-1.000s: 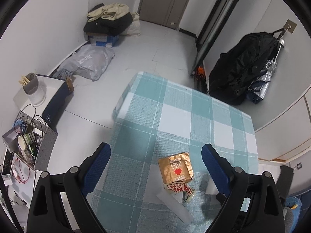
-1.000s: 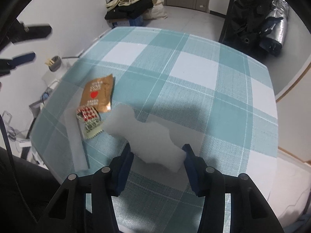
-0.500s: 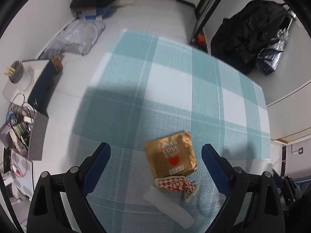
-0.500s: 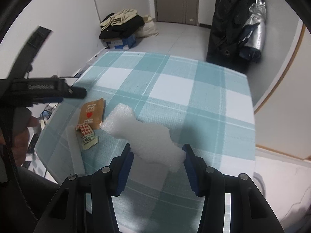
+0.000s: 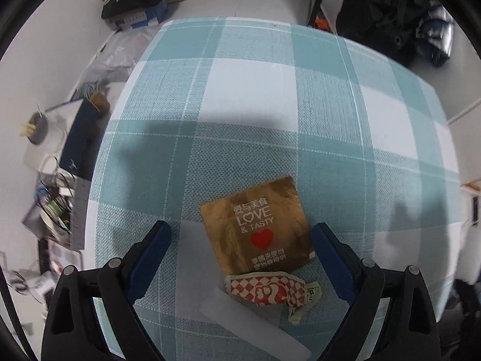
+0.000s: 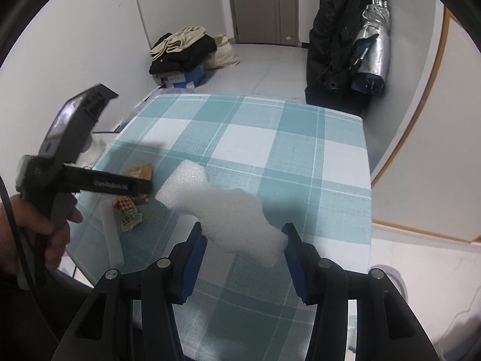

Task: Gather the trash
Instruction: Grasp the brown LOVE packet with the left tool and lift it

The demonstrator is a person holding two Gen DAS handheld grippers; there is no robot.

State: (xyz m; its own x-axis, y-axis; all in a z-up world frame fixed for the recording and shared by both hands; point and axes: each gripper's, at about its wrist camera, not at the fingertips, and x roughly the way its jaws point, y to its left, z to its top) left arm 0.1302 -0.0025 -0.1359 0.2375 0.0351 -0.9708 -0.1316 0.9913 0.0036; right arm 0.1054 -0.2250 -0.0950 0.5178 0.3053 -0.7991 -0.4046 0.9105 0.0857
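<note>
A gold "LOVE & TASTY" wrapper [image 5: 257, 227] lies on the checked tablecloth [image 5: 270, 105], with a crumpled red-and-white wrapper [image 5: 270, 293] and a white foam strip [image 5: 252, 325] just below it. My left gripper [image 5: 240, 237] is open, low over the gold wrapper, with the wrapper between its fingers. My right gripper [image 6: 243, 237] is shut on a white foam piece [image 6: 222, 207] and holds it above the table. The right wrist view also shows the left gripper's body [image 6: 90, 177] over the gold wrapper [image 6: 139, 172], the red-and-white wrapper [image 6: 126, 210] and the strip [image 6: 112, 237].
The table's left edge [image 5: 99, 195] drops to a cluttered shelf with cables [image 5: 51, 204]. A pile of clothes on a box [image 6: 183, 54] and a dark coat with a silver umbrella [image 6: 351, 45] stand on the floor beyond the table.
My left gripper has come down and forward over the gold wrapper, which now lies between its fingers. My right gripper has lifted the foam piece higher above the table.
</note>
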